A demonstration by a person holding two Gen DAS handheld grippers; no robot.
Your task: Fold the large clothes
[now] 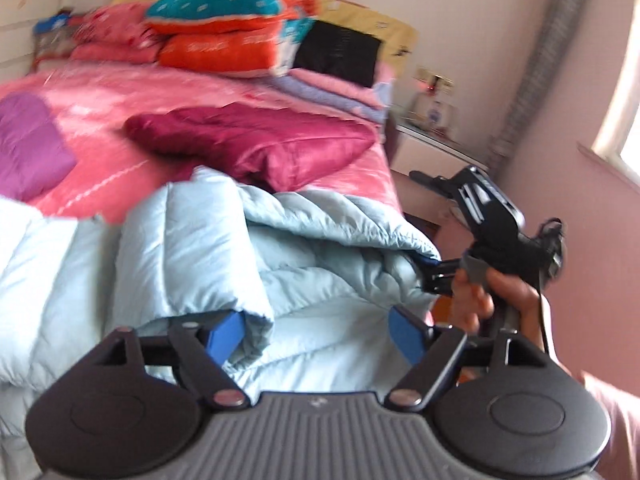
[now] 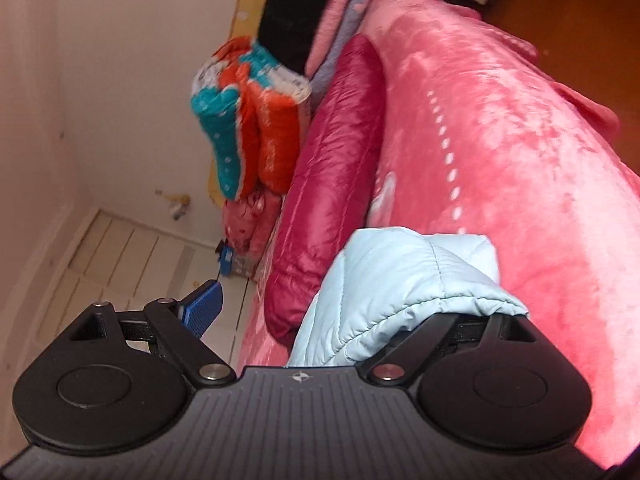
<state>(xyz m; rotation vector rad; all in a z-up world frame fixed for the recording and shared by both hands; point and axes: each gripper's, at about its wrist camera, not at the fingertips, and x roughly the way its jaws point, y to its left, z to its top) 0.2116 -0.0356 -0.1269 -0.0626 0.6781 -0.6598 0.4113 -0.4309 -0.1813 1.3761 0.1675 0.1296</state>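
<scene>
Left wrist shows me a pink bed [image 1: 132, 148] — pale blue jacket [image 1: 192, 248] between my left gripper's [image 1: 318, 332] wide-open, empty jaws; right gripper [image 2: 360, 312] gapes too — jacket draped over one finger.

One pale blue quilted coat [image 1: 192, 240], one magenta coat [image 1: 256, 140], one purple garment [image 1: 28, 148], two tongs [image 1: 320, 332].

Bed [image 1: 132, 176] under pink plush cover, bearing 1 pale blue quilted jacket [image 1: 192, 256], 1 crimson padded garment [image 1: 256, 140], 1 purple garment [image 1: 28, 148], stacked folded blankets [image 1: 232, 28] at far end.

hidden: right hand-held gripper [image 2: 326, 312] one finger under pale-blue quilted coat [image 2: 400, 292]
</scene>
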